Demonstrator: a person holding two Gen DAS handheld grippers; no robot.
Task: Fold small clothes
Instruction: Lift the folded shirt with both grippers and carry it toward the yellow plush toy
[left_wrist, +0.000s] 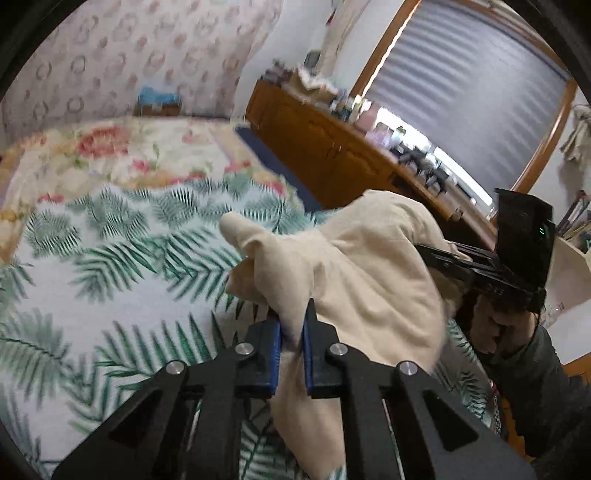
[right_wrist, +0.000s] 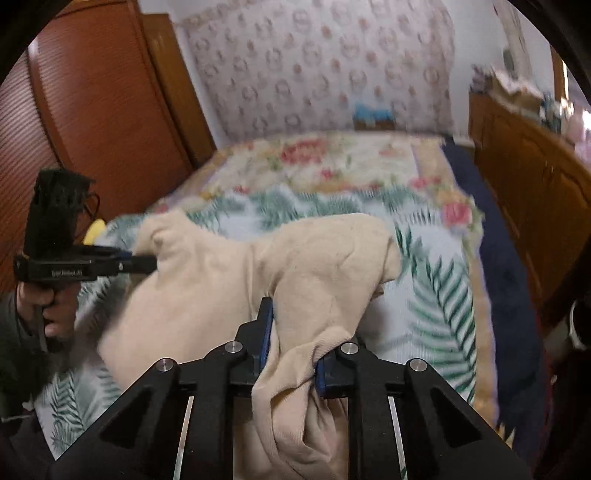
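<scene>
The bed (left_wrist: 92, 258), covered by a palm-leaf sheet, lies ahead of and below both tools. A cream knit garment (right_wrist: 229, 280) is held above it, slung between the two tools, with loose folds hanging down past each one.

The left tool (left_wrist: 291, 336) is pinched on a thin gathered fold of the garment. The right tool (right_wrist: 291, 343) is clamped on a thicker bunch, and its right-hand pad is covered by fabric.

The main risk lies in the grips themselves: each tool may have caught several layers rather than one edge, so the garment could be spread crooked or twisted when it is laid on the bed. The thin fold in the left tool could slip out if the garment is pulled taut between the tools. The hanging folds could be dragged across the sheet and creased.

The garment's kind cannot be told; neither hem, sleeves nor neckline can be made out. Its lower part is cut off behind the tools. Both views are blurred, so the furniture beyond the bed is hard to read.
</scene>
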